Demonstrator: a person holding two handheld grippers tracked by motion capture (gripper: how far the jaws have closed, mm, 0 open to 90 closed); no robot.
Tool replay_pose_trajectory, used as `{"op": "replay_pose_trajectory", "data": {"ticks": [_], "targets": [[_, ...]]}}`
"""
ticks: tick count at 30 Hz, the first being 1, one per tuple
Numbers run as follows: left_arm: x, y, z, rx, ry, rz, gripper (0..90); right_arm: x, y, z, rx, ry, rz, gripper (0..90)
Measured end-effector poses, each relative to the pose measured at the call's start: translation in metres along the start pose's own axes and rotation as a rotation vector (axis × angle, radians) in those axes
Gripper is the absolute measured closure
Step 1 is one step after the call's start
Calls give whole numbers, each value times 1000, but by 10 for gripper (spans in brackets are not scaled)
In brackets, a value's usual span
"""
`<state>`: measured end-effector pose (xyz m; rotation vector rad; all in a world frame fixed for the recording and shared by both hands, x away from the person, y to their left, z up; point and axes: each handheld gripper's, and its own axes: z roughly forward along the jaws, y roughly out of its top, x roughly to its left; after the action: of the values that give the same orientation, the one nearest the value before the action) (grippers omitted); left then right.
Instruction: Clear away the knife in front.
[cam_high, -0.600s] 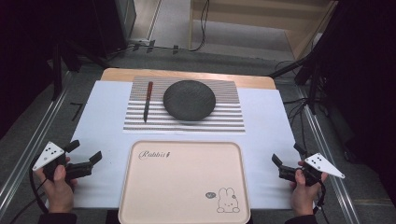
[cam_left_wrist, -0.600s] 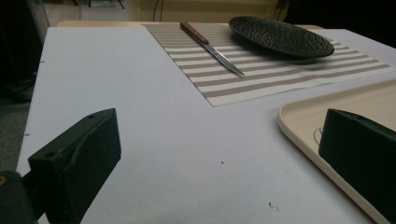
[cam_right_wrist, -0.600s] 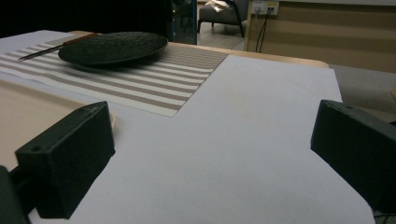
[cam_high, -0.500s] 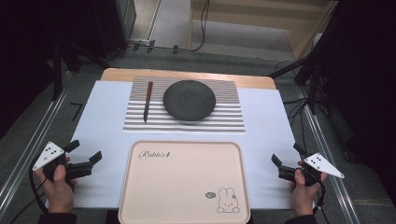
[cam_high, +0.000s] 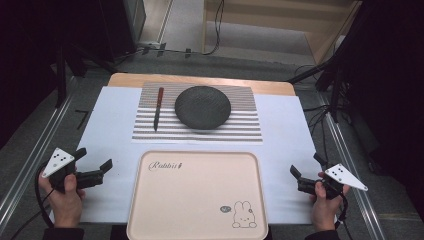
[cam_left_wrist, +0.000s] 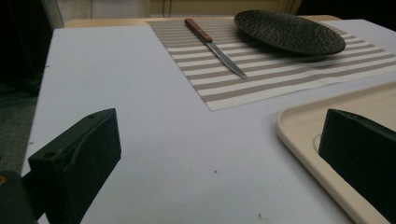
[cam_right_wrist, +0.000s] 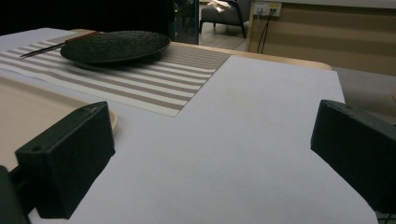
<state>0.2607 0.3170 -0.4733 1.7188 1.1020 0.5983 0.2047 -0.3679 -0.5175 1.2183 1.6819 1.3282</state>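
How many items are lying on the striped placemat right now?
2. A wood-handled knife lies along the left part of the striped placemat, and a dark round plate sits at its centre, just right of the knife. Nothing seems hidden.

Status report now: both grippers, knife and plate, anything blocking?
Left gripper and right gripper: jaws open, empty. Knife beside plate on striped mat, untouched. Tray empty; nothing blocking.
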Motion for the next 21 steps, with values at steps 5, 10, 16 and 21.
{"op": "replay_pose_trajectory", "data": {"ticks": [5, 10, 16, 21], "targets": [[-9, 10, 4, 13, -20, -9, 0, 1, 0, 0, 1, 0, -1, 0], [-15, 17, 6, 15, -35, -11, 0, 1, 0, 0, 1, 1, -4, 0], [-20, 31, 17, 17, -62, -22, 0, 1, 0, -1, -3, 5, -2, 0], [-22, 44, 26, 24, -82, -15, 0, 0, -1, -1, -7, 10, -2, 0]]}}
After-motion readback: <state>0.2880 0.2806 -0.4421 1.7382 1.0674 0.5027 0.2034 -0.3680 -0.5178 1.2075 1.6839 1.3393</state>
